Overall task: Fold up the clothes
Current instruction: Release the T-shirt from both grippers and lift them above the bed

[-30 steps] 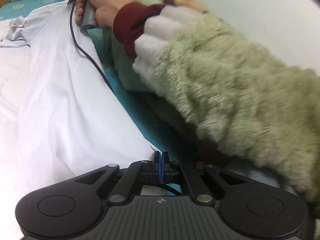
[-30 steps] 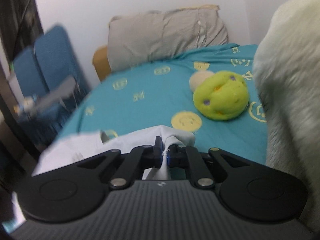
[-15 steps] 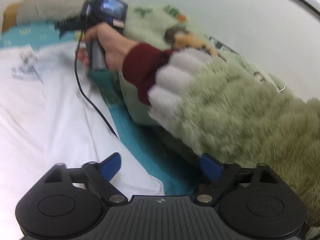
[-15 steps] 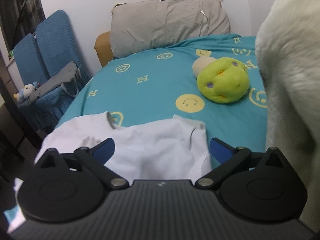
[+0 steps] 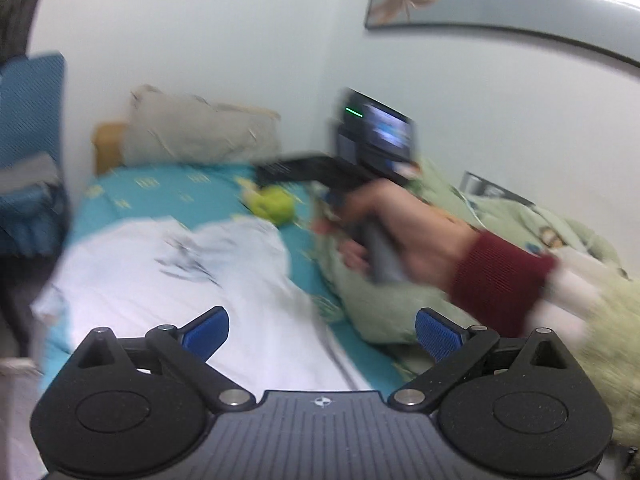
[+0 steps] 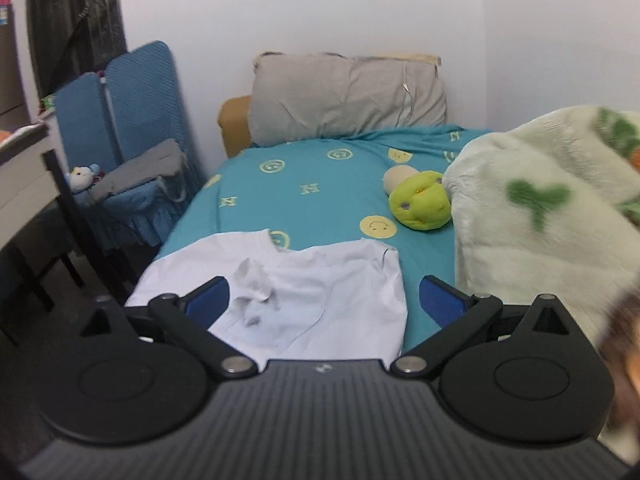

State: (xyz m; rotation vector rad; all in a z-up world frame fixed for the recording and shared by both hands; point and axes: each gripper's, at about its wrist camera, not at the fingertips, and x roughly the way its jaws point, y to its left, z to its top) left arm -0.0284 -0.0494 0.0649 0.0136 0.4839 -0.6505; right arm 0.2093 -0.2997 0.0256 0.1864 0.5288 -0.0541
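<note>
A white T-shirt (image 6: 320,284) lies flat on the teal bed sheet (image 6: 320,188), with a small bunched fold near its left middle. My right gripper (image 6: 324,300) is open and empty, held above the shirt's near part. In the left wrist view the same shirt (image 5: 168,276) is blurred. My left gripper (image 5: 322,330) is open and empty above the shirt's near edge. The right hand with its gripper (image 5: 304,172) shows up high at the right in the left wrist view.
A green plush toy (image 6: 420,204) lies on the sheet beyond the shirt. A grey pillow (image 6: 348,96) stands at the bed head. A pale green fleece blanket (image 6: 540,220) is piled at the right. Blue folding chairs (image 6: 132,120) and a dark table (image 6: 28,184) stand at the left.
Both grippers were shut on shirt cloth a second ago, then opened and let it go. Both have since lifted and pulled back, and the shirt lies flat.
</note>
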